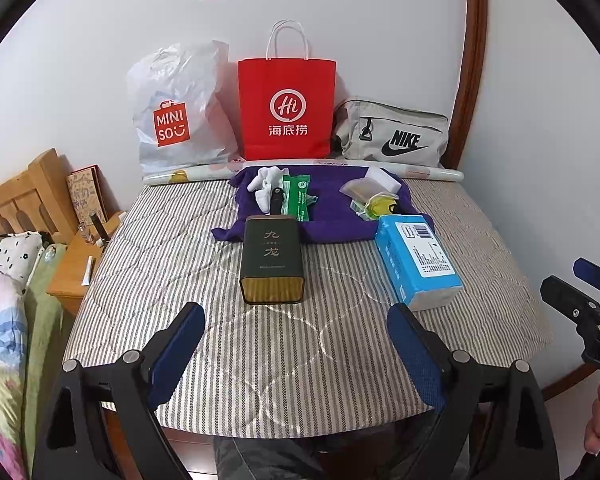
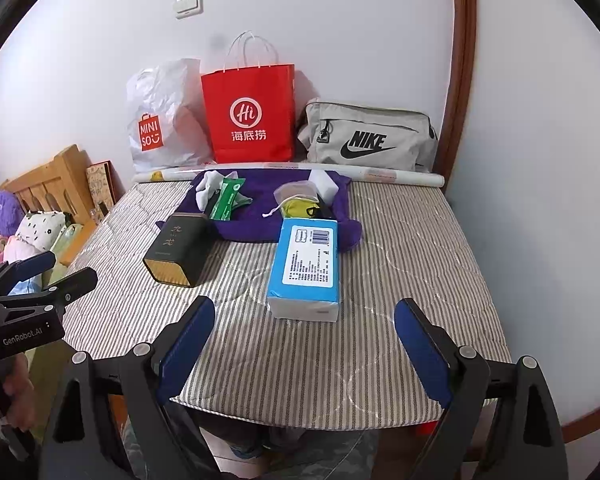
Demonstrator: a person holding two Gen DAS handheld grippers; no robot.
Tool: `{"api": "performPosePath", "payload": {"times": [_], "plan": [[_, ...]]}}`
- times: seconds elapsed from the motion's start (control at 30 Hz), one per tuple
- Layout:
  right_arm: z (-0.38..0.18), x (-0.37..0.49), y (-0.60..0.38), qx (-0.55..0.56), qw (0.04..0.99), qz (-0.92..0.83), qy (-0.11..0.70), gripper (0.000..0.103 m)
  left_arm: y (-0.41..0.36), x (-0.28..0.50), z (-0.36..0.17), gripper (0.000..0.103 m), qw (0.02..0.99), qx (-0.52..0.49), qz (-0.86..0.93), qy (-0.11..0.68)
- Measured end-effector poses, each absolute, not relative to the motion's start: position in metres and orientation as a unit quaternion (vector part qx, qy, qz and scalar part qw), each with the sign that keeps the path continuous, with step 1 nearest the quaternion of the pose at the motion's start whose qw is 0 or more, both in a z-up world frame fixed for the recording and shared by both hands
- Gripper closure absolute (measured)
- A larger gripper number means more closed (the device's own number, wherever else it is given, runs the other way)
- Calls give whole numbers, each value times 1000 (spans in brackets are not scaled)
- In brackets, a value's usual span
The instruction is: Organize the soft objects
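both grippers, left [image 1: 296,320] & right [image 2: 305,316], hover w/ fingers spread, nothing between. white socks [image 1: 266,184], green soft packet [image 1: 296,196] & blue tissue pack [image 2: 306,264] sit on/by purple cloth [image 1: 332,216] on striped quilted worktop [image 1: 260,360]. right view only: fluffy purple toy [image 2: 6,212] by wooden headboard.

The dark tin box [image 1: 271,266] lies in the middle of the striped cloth [image 1: 180,280]. Just behind the box is a purple towel [image 1: 332,220]. On the towel sit white socks [image 1: 266,184], a green packet [image 1: 296,196] and a small see-through bag [image 1: 366,192]. To the right of the box lies a blue tissue pack [image 1: 418,262], near but not touching. Far behind the box stand a white plastic bag [image 1: 176,116], a red paper bag [image 1: 287,108] and a grey pouch [image 1: 392,134]. In front of the box the left gripper [image 1: 296,352] has its jaws wide apart, with nothing in them.
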State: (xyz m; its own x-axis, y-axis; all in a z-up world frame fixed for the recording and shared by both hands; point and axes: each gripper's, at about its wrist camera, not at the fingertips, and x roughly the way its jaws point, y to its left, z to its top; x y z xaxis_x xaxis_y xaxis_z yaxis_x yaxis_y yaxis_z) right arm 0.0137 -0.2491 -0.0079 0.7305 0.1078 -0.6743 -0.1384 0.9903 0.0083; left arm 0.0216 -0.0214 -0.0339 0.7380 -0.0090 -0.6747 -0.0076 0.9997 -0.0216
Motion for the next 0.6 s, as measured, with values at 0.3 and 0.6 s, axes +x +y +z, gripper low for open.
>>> {"api": "performPosePath", "payload": {"times": [0.3, 0.6], "plan": [[-8, 14, -248, -22, 930, 66, 361, 12, -23, 22, -35, 11, 932, -10, -3, 363], [-8, 15, -249, -21, 929, 68, 362, 12, -24, 22, -35, 11, 932, -10, -2, 363]]}}
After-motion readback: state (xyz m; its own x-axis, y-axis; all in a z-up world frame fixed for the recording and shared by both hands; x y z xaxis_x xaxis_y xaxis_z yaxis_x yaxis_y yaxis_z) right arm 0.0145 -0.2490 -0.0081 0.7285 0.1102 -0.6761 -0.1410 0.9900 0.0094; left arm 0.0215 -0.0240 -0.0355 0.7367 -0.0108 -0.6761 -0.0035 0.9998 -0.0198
